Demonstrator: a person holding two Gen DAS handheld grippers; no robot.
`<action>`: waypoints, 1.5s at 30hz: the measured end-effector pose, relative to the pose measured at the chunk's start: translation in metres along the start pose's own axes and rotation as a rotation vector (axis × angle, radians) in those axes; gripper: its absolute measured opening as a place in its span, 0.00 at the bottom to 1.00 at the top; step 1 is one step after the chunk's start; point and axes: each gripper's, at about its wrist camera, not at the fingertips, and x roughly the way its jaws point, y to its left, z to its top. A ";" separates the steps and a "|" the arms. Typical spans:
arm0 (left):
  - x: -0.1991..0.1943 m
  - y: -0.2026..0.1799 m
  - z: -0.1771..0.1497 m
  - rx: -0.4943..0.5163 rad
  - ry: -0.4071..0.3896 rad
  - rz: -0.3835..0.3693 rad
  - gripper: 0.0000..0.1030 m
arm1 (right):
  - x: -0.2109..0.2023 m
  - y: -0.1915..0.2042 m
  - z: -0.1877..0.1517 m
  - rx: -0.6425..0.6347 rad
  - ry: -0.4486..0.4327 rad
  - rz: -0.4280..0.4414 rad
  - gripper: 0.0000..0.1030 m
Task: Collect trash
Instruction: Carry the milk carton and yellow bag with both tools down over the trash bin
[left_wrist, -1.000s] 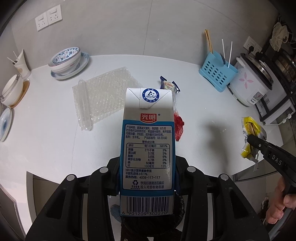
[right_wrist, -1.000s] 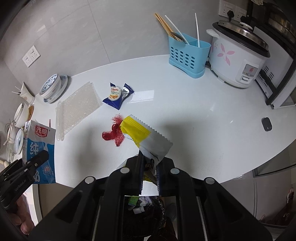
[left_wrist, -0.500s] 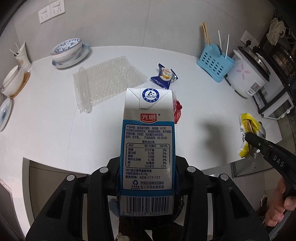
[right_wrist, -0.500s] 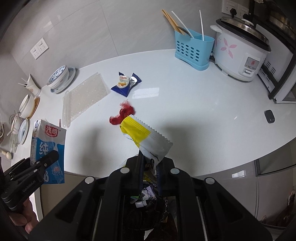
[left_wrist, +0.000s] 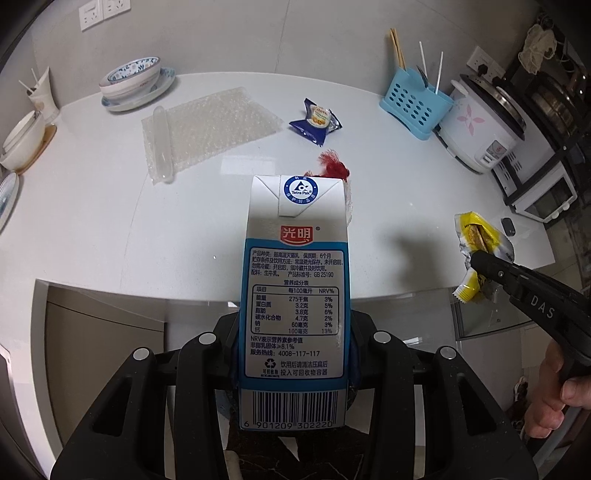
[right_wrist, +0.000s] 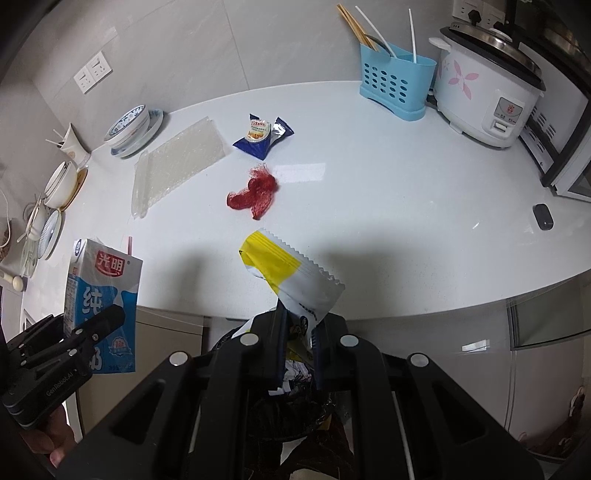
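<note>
1. Surface (right_wrist: 406, 206) edge runs curved just ahead of both grippers; each is held out past that edge, over the gap in front of the cabinet.
2. Left gripper (left_wrist: 293, 354) is clamped on the sides of a blue-and-white milk carton (left_wrist: 295, 295), which stands upright between its jaws, off the surface.
3. Right gripper (right_wrist: 297, 343) is pinched together on a yellow-and-white snack wrapper (right_wrist: 291, 273), whose free end sticks up over the surface edge. Below it shows a dark trash bin (right_wrist: 291, 410) with paper scraps inside.
4. Left on the surface: a red mesh net (right_wrist: 255, 192) in open room near the middle, a blue snack packet (right_wrist: 262, 134) beyond it, and a sheet of bubble wrap (right_wrist: 177, 162) to their left, all well apart from the back wall.
5. Bowls (left_wrist: 133, 79) sit at the far left, a blue utensil basket (right_wrist: 395, 85) and a rice cooker (right_wrist: 487, 92) at the far right.
6. Compared with a second ago, both views have drawn back from the surface: its near edge now sits higher in each picture, and the red net is clear of the wrapper.
</note>
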 end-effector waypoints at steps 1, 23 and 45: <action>0.000 0.000 -0.003 -0.002 0.003 -0.001 0.39 | 0.000 0.001 -0.003 -0.004 -0.001 0.002 0.10; 0.019 0.017 -0.071 0.019 0.108 0.003 0.39 | 0.012 0.005 -0.073 -0.057 0.102 0.026 0.10; 0.081 0.027 -0.108 0.003 0.262 0.003 0.38 | 0.084 0.000 -0.124 -0.072 0.264 -0.019 0.10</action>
